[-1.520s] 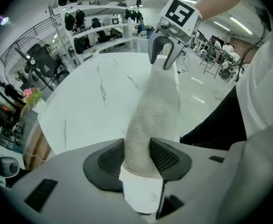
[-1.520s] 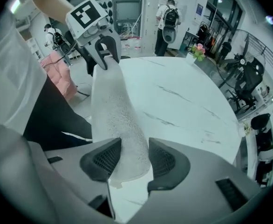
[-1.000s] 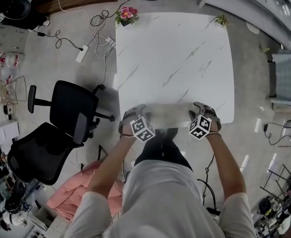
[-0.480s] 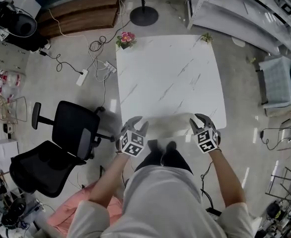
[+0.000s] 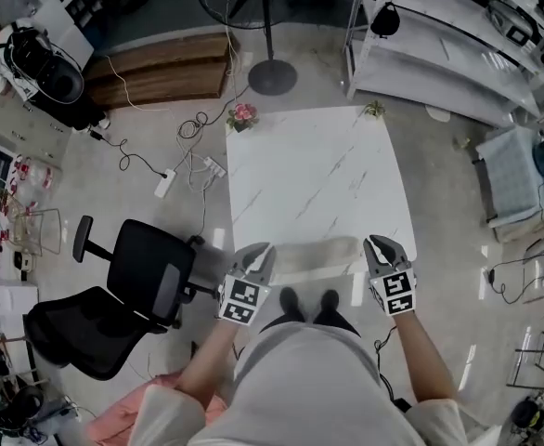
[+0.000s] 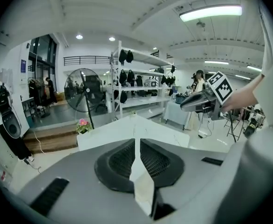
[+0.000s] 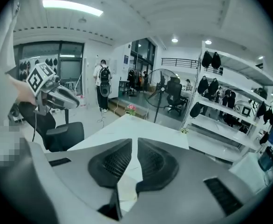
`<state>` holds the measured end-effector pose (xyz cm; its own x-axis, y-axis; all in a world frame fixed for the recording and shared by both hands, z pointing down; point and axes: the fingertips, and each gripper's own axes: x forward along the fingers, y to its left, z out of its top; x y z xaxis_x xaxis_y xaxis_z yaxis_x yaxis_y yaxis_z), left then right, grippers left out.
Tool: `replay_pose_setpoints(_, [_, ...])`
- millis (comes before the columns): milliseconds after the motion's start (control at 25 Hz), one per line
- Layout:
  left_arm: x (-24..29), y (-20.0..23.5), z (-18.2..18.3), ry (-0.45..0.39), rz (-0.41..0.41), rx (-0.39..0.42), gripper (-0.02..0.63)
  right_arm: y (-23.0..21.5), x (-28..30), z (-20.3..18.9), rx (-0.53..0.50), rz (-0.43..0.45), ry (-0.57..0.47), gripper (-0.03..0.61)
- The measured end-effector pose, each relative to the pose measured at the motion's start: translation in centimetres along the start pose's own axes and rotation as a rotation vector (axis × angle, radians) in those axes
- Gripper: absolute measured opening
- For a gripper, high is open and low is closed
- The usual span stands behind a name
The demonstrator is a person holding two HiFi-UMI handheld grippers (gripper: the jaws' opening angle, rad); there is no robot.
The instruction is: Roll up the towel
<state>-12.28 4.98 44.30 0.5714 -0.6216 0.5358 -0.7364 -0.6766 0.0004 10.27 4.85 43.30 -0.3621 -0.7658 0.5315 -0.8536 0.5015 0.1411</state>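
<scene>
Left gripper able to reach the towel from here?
Probably yes: towel lies bare at the table's near edge, left gripper raised by its end. Its fingers are closing on nothing, so they must reopen.

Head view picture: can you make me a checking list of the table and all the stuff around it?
Surface: white marble table.
Job's things: towel lying along the table's near edge; it looks rolled, but that is hard to tell.
Clutter: pink flowers and small green plant at the far corners.
Tools: left tool and right tool, one at each end of the towel; jaws closing, narrow gap left, nothing clamped that I can see.
Cables: power strip and tangled cords on the floor left of the table.
Surroundings: black office chair, standing fan, shelves.
</scene>
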Motion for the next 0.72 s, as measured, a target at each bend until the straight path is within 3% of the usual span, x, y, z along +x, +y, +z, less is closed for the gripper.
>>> replay_pose_setpoints(360, [-4.8,-2.2,5.1,-0.115,0.051,-0.048,0.018,-1.3,-7.0,4.5,0.107,0.023,-0.166,0.012])
replay_pose_setpoints(720, [-5.4,-3.4,7.4,-0.173,0.086,-0.085,0.018,-3.4,-9.5,6.8,0.067,0.047,-0.247,0.011])
